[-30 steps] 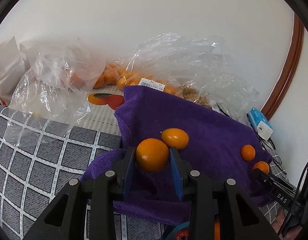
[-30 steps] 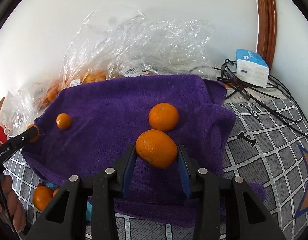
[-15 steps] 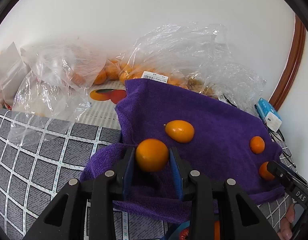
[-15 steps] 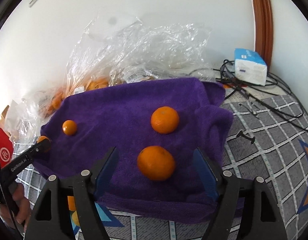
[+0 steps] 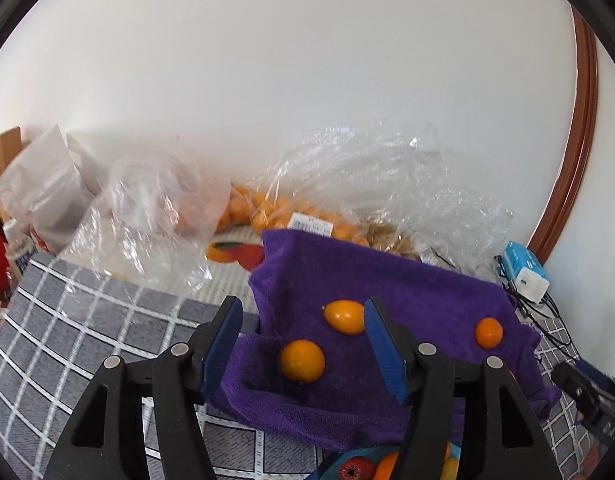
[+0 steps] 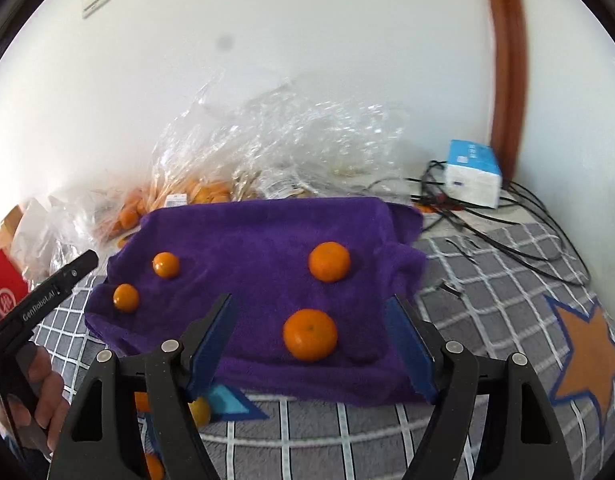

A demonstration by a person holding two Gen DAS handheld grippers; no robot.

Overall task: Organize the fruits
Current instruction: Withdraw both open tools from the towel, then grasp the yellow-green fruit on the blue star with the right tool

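Observation:
A purple towel (image 5: 387, 280) (image 6: 267, 240) lies on the grey checked cloth. In the left wrist view a round orange (image 5: 302, 361) rests on the towel's near fold between the fingers of my open, empty left gripper (image 5: 303, 340). An oval orange fruit (image 5: 344, 316) and a small one (image 5: 488, 332) lie farther back. In the right wrist view my right gripper (image 6: 311, 344) is open and empty above a mandarin (image 6: 310, 335). Another mandarin (image 6: 329, 261) and two small oranges (image 6: 166, 265) (image 6: 125, 297) lie on the towel.
Clear plastic bags of oranges (image 5: 267, 208) (image 6: 195, 192) lie against the wall behind the towel. A blue-white box (image 6: 471, 172) and tangled cables (image 6: 487, 216) are at the right. More fruit (image 6: 199, 412) lies below the towel's near edge. The left gripper's tip (image 6: 63, 280) shows at left.
Both grippers opened and let their oranges go onto the towel, the right one first, then the left. Both have pulled back and up a little.

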